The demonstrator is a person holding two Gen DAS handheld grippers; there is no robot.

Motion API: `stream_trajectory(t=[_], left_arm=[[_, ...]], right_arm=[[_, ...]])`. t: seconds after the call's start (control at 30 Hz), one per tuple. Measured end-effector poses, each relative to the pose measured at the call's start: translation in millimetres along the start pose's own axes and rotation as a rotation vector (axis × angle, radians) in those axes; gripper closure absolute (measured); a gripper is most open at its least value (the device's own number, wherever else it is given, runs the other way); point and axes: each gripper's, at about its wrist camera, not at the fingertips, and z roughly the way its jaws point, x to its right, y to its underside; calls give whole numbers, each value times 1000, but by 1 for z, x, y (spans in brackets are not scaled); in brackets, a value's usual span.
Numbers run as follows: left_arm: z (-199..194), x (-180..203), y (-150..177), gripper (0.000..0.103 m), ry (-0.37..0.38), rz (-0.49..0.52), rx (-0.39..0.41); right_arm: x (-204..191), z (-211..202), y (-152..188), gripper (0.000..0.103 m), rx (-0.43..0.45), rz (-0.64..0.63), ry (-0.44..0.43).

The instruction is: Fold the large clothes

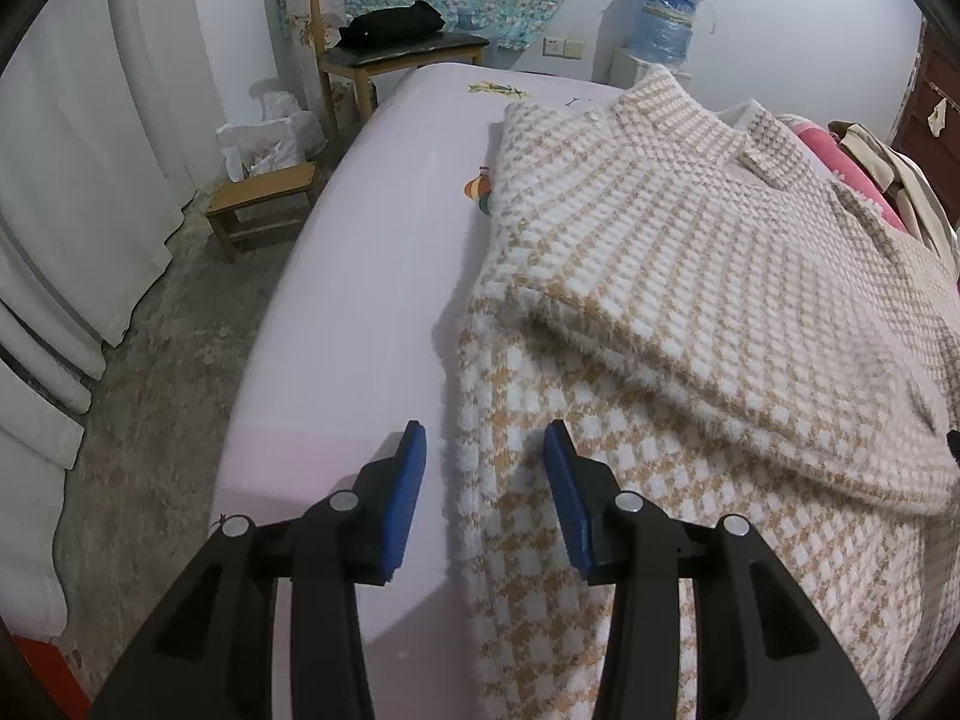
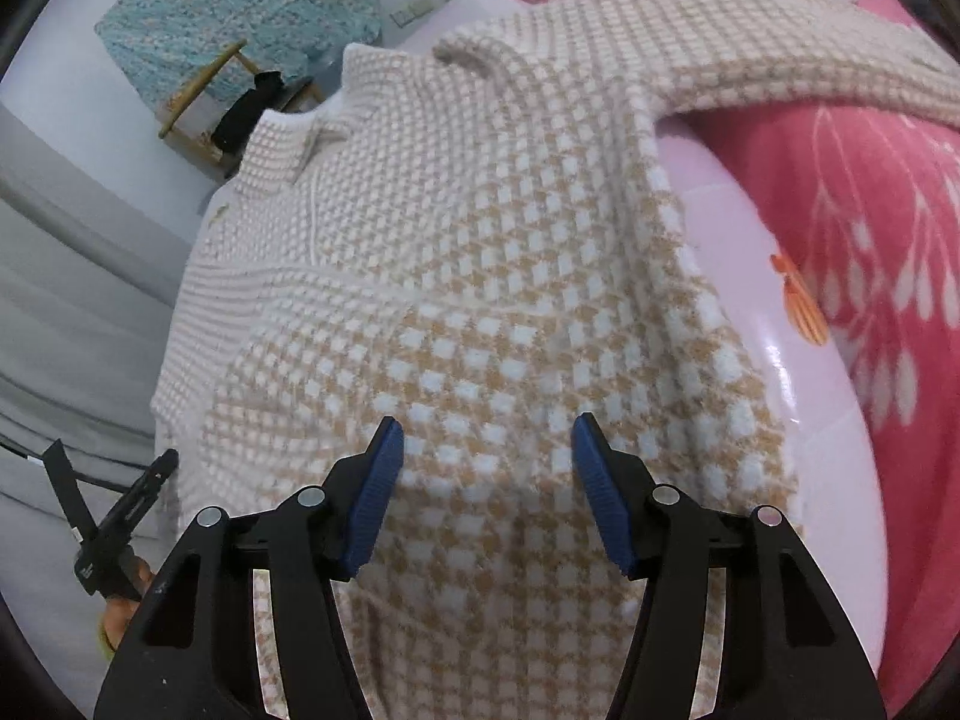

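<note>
A large tan-and-white houndstooth coat (image 1: 690, 312) lies spread on a pink bed (image 1: 360, 300), with one sleeve folded across its body. My left gripper (image 1: 486, 450) is open and empty, just above the coat's left edge near the hem. In the right wrist view the coat (image 2: 480, 276) fills the middle, its other sleeve stretching to the upper right. My right gripper (image 2: 487, 447) is open and empty over the coat's lower body. The left gripper (image 2: 129, 516) shows at the lower left of that view.
A wooden chair (image 1: 390, 54) with a black bag and a small wooden stool (image 1: 264, 204) stand on the floor left of the bed. White curtains (image 1: 72, 210) hang at far left. A red patterned blanket (image 2: 858, 252) lies right of the coat.
</note>
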Motion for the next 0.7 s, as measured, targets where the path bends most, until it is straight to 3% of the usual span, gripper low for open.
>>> stream_trajectory(t=[0.07, 0.13, 0.5, 0.6, 0.7], left_arm=[[1, 0, -1, 63, 0, 3, 2], [1, 0, -2, 63, 2, 2, 3], [2, -1, -4, 63, 8, -13, -1], [3, -1, -6, 63, 10, -19, 0], [5, -1, -7, 63, 7, -23, 2]], right_arm=[[-1, 2, -3, 50, 7, -2, -2], [-3, 7, -9, 64, 4, 1, -9], [6, 17, -15, 68, 0, 32, -57], [0, 17, -17, 90, 4, -4, -29], [-8, 18, -25, 93, 14, -42, -16]])
